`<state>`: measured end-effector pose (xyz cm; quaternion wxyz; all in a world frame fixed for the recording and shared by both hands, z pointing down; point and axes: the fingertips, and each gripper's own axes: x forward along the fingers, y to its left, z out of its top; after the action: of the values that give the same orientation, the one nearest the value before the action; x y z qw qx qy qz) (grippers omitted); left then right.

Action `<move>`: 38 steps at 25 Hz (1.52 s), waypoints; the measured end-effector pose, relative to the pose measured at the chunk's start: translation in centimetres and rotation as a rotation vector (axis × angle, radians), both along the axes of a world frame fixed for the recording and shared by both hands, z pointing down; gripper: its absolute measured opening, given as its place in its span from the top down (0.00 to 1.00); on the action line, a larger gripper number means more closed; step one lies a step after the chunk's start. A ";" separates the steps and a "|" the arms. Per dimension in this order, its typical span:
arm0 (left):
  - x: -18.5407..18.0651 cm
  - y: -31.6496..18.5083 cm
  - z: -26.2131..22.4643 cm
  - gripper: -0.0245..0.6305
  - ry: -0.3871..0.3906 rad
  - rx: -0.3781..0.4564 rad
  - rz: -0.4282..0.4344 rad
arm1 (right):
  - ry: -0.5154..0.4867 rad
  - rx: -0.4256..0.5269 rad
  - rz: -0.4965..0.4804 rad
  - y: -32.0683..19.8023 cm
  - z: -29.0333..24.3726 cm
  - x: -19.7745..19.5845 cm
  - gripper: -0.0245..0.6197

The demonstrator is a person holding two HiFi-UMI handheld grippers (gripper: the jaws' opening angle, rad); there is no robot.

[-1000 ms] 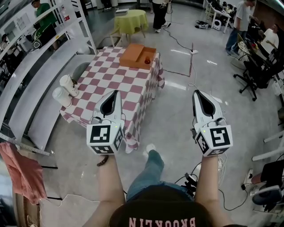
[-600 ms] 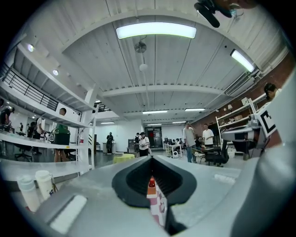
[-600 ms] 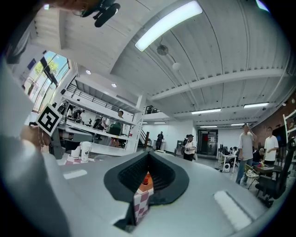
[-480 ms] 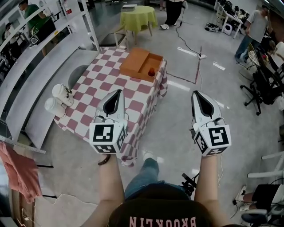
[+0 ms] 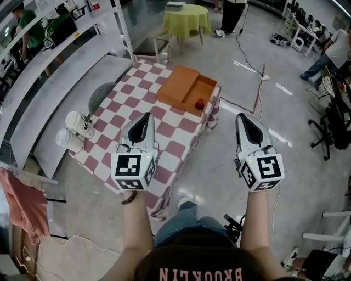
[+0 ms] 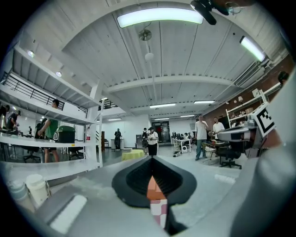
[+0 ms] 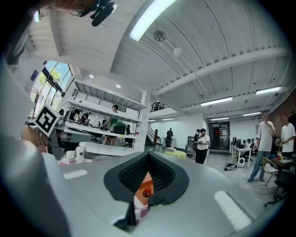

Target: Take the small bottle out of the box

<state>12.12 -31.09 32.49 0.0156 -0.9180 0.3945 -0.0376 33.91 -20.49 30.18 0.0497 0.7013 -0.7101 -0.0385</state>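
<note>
An orange box [image 5: 185, 89] lies open at the far end of a table with a red-and-white checked cloth [image 5: 131, 118]. The small red bottle [image 5: 200, 103] stands in the box's right-hand compartment. My left gripper [image 5: 146, 116] hovers over the table's near half, shut and empty. My right gripper [image 5: 241, 117] hangs over the floor to the right of the table, also shut and empty. Through the slit between the right jaws, the right gripper view shows the bottle [image 7: 146, 194] and box [image 7: 144, 181] far ahead. The left gripper view shows the box [image 6: 152, 187] and cloth [image 6: 159, 211].
Two white cups [image 5: 73, 130] stand at the table's left edge, with a grey round stool [image 5: 98, 93] beside it. White shelving [image 5: 52, 60] runs along the left. A green-clothed table [image 5: 187, 16] and a cable [image 5: 247, 55] lie beyond. People stand farther off.
The table and box have slid rightward and nearer in the head view as the person walks up. Both grippers keep their place in the frame, still shut.
</note>
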 end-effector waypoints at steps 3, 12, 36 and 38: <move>-1.2 -1.7 0.0 0.96 -0.003 0.001 -0.041 | -0.012 -0.002 -0.019 -2.2 0.2 0.1 0.96; -4.5 -5.5 1.7 0.96 -0.019 -0.039 -0.167 | -0.031 -0.058 -0.084 -8.1 3.2 -0.5 0.96; -4.7 -14.8 8.4 0.96 -0.051 -0.190 -0.360 | -0.111 -0.249 -0.223 -22.0 14.2 2.3 0.69; -4.6 -15.0 9.8 0.96 -0.040 -0.220 -0.361 | -0.128 -0.282 -0.239 -22.2 16.1 2.0 0.69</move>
<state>7.49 -46.08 42.27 -0.0841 -0.8276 0.5458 -0.1009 35.90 -42.67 46.28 0.0970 0.5990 -0.7885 0.1005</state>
